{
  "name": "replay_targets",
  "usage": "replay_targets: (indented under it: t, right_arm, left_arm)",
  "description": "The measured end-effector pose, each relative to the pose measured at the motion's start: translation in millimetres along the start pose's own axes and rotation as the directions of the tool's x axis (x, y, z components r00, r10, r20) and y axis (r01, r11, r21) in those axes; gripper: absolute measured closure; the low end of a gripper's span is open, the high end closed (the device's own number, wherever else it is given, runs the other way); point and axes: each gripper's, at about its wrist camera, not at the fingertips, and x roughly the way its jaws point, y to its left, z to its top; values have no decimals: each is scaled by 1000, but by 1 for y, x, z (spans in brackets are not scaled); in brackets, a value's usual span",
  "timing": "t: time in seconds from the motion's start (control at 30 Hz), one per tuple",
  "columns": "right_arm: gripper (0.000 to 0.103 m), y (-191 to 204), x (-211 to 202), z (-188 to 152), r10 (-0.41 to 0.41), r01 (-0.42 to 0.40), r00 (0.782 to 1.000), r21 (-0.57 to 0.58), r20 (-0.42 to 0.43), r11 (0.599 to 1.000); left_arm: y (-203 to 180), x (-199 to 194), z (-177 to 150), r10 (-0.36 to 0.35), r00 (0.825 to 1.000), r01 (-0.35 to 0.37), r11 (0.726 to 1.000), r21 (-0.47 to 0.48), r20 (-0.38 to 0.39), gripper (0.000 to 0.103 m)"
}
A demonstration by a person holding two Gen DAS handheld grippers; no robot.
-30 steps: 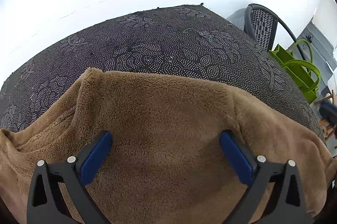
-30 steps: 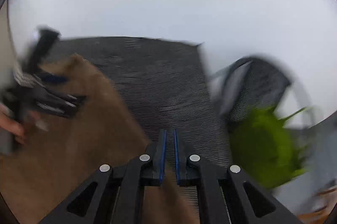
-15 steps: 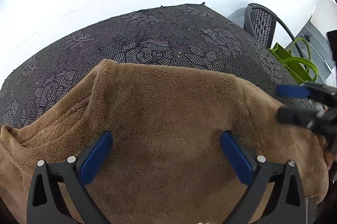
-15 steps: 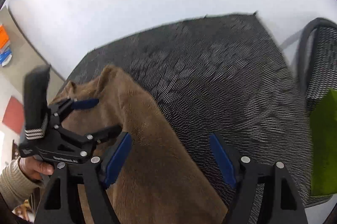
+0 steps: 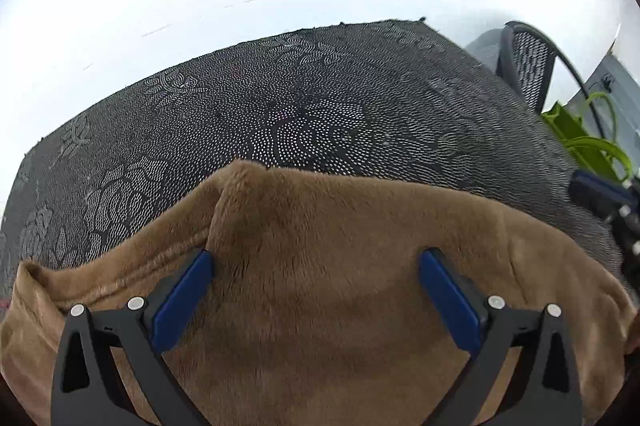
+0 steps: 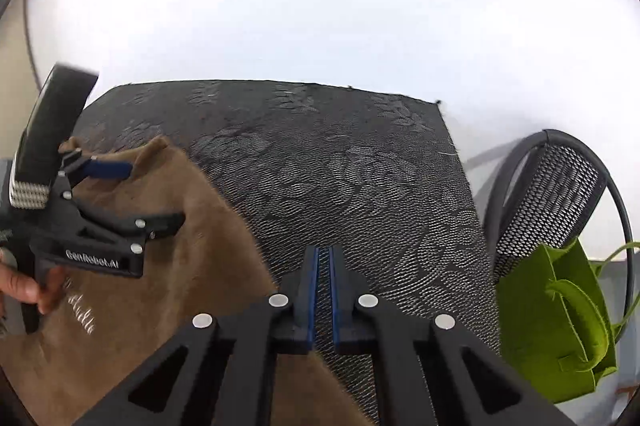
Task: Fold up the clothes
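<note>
A black cloth [image 6: 340,178] patterned with pale dotted roses covers the counter, its far edge meeting a plain white wall [image 6: 320,6]. Off the counter's right side stands a dark chair [image 6: 556,186] with a mesh back. A bright green felt bag [image 6: 548,326] with looped handles sits just in front of the chair.

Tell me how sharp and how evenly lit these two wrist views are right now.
Left wrist view: sharp on the brown fleece and dotted black cloth, wall behind blown out white, fisheye bending the table edge. Right wrist view: softer, the cloth pattern slightly smeared, the green bag clear, wall also overexposed.
</note>
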Motion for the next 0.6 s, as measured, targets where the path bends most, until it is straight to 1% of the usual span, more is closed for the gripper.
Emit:
replay_targets:
  t: [0.07, 0.1, 0.13, 0.17, 0.23, 0.3, 0.37, 0.43, 0.47, 0.57, 0.6]
  right_arm:
    - [97, 0, 2, -2, -5, 5, 1000, -4, -14, 1000]
    - [97, -2, 4, -5, 15, -14, 1000, 8, -21, 1000]
    - [97, -7, 4, -8, 56, -55, 998, 43, -26, 998]
    - [96, -10, 4, -11, 108, -105, 994, 82, -28, 991]
    - [96, -13, 0, -17, 183, -177, 983, 148, -24, 973]
    - [96, -12, -6, -19, 231, -227, 973, 173, -5, 959]
    - [96, -5, -8, -21, 275, -270, 961, 158, -9, 950]
    - [96, 6, -10, -24, 313, -306, 949, 136, -36, 942]
    - [96, 15, -12, -28, 340, -333, 939, 121, -48, 935]
    - [96, 33, -16, -34, 389, -383, 919, 82, -69, 920]
    - [96, 43, -16, -37, 398, -394, 913, 57, -88, 917]
  left_arm:
    - [1, 4, 2, -3, 1000, 3, 1000, -2, 4, 0]
    - [1, 5, 4, -6, 1000, 6, 1000, -4, 8, 0]
    - [2, 7, 5, -7, 1000, 7, 1000, -7, 8, 0]
    - [3, 10, 7, -7, 1000, 7, 1000, -12, 4, 0]
    - [3, 14, 11, -2, 1000, 2, 1000, -18, 1, 0]
    - [1, 16, 14, 19, 1000, -18, 1000, -16, 4, 0]
    - [-1, 17, 16, 38, 999, -38, 999, -11, 9, 0]
    - [-3, 16, 16, 54, 998, -54, 999, 1, 18, 0]
    - [-4, 16, 15, 57, 998, -57, 998, 3, 20, 0]
    - [-1, 16, 15, 42, 999, -42, 999, -12, 14, 0]
    - [-1, 16, 15, 41, 999, -41, 999, -13, 13, 0]
